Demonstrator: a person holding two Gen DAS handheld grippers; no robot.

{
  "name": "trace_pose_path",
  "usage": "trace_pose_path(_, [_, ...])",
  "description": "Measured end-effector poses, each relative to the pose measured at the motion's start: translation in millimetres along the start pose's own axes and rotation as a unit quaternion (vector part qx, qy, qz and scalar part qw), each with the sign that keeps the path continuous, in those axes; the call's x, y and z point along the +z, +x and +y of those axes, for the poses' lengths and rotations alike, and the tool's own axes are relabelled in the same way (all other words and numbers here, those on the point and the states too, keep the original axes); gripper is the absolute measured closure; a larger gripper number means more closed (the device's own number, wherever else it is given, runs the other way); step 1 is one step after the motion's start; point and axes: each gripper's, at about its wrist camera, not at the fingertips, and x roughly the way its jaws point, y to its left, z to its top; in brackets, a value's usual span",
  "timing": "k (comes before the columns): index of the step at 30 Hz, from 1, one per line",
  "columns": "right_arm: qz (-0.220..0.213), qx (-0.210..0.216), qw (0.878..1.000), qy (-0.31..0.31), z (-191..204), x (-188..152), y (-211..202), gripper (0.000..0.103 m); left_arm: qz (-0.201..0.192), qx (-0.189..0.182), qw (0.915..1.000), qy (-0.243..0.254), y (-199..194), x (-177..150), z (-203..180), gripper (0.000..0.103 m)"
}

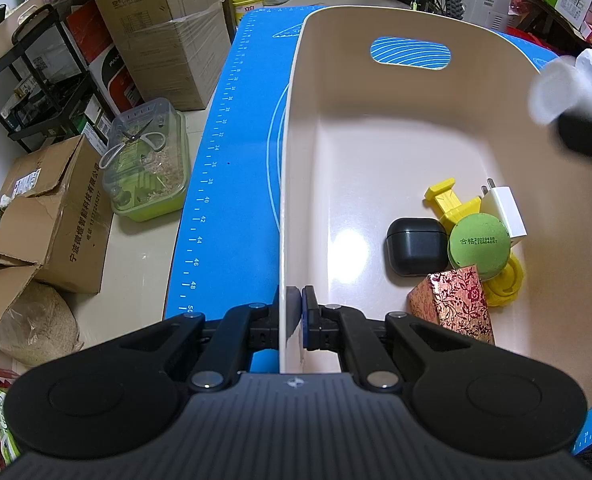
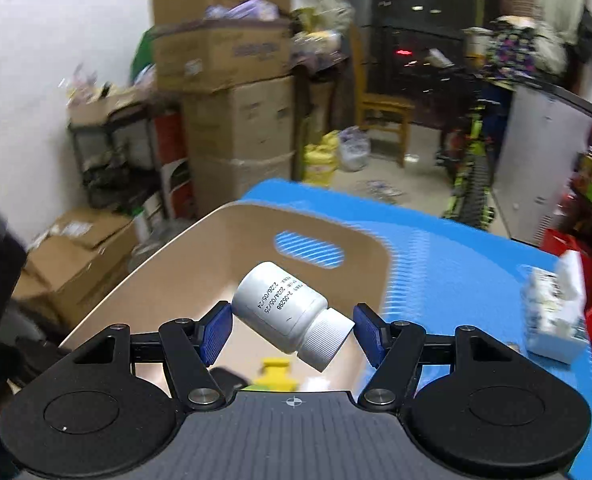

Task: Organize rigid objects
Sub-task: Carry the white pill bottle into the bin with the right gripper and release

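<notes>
Beige plastic bin (image 1: pixel 375 140) sits on blue measuring mat (image 1: pixel 232 184) on the bench; handle cutout in its far wall. Inside, clustered near-right: black earbud case (image 1: pixel 415 247), green ball (image 1: pixel 478 245) with printed text, yellow plastic part (image 1: pixel 449 204), white charger plug (image 1: pixel 503 213), red-gold floral box (image 1: pixel 455 306). Another yellow piece (image 1: pixel 505 284) peeks out behind the ball. Items touch each other; the bin's far and left floor is bare.

Left gripper (image 1: pixel 299 312) angles steeply down, jaws clenched on the bin's near-left wall, one pad on each side.

Right gripper (image 2: pixel 292 330) is over the bin's near end, tilted downward, jaws part-way apart and grasping a white pill bottle (image 2: pixel 280 308). Bottle lies diagonally, ribbed cap toward the right pad, base toward the left pad, printed date codes on the label. In the left wrist view it shows only as a blur at upper right.

Tissue pack (image 2: pixel 555 312) lies on the mat, right of the bin.
</notes>
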Motion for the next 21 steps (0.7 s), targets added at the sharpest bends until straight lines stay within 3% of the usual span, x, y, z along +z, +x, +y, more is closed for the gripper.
trace_pose_path(6, [0.040, 0.011, 0.999, -0.023, 32, -8, 26, 0.035, 0.000, 0.000, 1.0000, 0.003, 0, 1, 0, 0.095])
trace_pose_path(12, [0.090, 0.008, 0.996, -0.024, 35, -22, 44, 0.034, 0.000, 0.000, 1.0000, 0.004, 0, 1, -1, 0.095])
trace_pose_path(14, [0.104, 0.012, 0.994, -0.016, 34, -26, 47, 0.029, 0.000, 0.000, 1.0000, 0.004, 0, 1, -1, 0.095])
trace_pose_path(17, [0.102, 0.033, 0.994, 0.006, 25, -25, 40, 0.025, -0.001, 0.000, 1.0000, 0.004, 0, 1, -1, 0.095])
trace_pose_path(21, [0.077, 0.029, 0.996, 0.024, 10, -20, 23, 0.024, -0.001, 0.001, 1.0000, 0.005, 1, 0, -1, 0.095])
